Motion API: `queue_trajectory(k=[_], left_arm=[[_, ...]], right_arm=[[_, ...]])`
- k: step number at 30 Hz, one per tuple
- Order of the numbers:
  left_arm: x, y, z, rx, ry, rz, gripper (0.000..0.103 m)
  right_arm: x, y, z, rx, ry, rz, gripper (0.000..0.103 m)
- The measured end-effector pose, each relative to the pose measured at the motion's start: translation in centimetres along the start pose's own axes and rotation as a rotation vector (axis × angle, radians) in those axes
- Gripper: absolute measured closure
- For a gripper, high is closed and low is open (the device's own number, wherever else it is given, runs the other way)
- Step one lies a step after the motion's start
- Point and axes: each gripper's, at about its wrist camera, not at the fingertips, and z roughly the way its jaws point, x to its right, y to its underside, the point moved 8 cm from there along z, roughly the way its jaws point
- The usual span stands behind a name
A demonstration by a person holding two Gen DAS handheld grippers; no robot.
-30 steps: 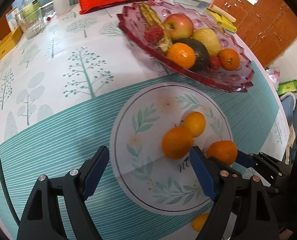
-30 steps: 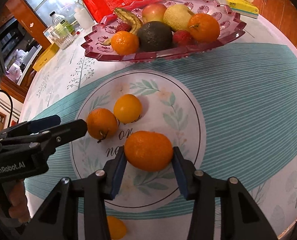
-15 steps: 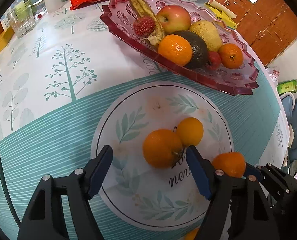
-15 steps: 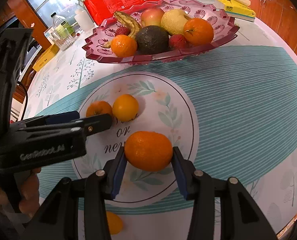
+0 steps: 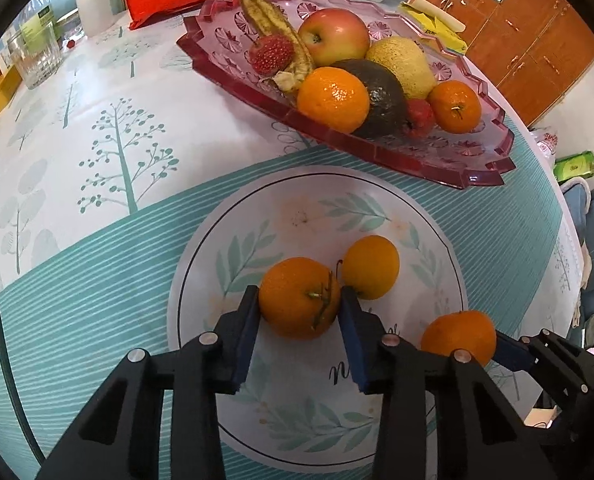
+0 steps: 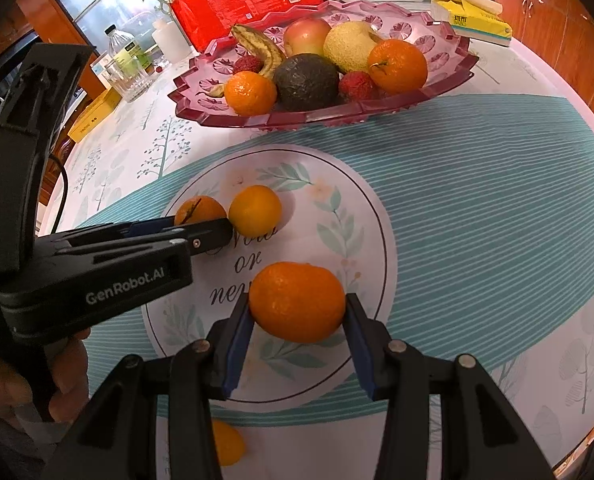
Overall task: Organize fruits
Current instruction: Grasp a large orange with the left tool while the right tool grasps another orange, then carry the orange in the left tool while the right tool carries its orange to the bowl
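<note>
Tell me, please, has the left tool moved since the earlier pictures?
Yes. The left tool moved forward over the round mat towards the fruit tray, and its jaws are closing around the stemmed orange.

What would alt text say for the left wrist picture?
The left gripper is closing on a stemmed orange over a round printed circle on the tablecloth, beside a loose yellow-orange fruit. At right, another gripper holds a second orange; behind sits a pink fruit dish.
</note>
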Motion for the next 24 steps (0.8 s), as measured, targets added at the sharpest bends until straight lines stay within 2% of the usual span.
queue_trajectory(k=[6, 13, 18, 24], left_arm=[[-0.2, 0.6, -1.2, -0.010, -0.016, -0.011, 0.066], [-0.6, 1.1, -5.0, 0.004, -0.045, 0.002, 0.066], [0.2, 0.1, -9.0, 0.053, -0.062, 0.036, 0.066], [1.1, -1.5, -14.6, 0.148, -0.078, 0.085, 0.066]], right_arm=[[-0.4, -0.3, -1.1, 0.023, -0.002, -0.013, 0.058], [-1.5, -0.9, -3.8, 0.075, -0.011, -0.028, 0.058], [-2.5, -1.9, -6.8, 0.131, -0.024, -0.034, 0.058], [-4.2, -3.4, -10.7, 0.191, -0.032, -0.047, 0.058]])
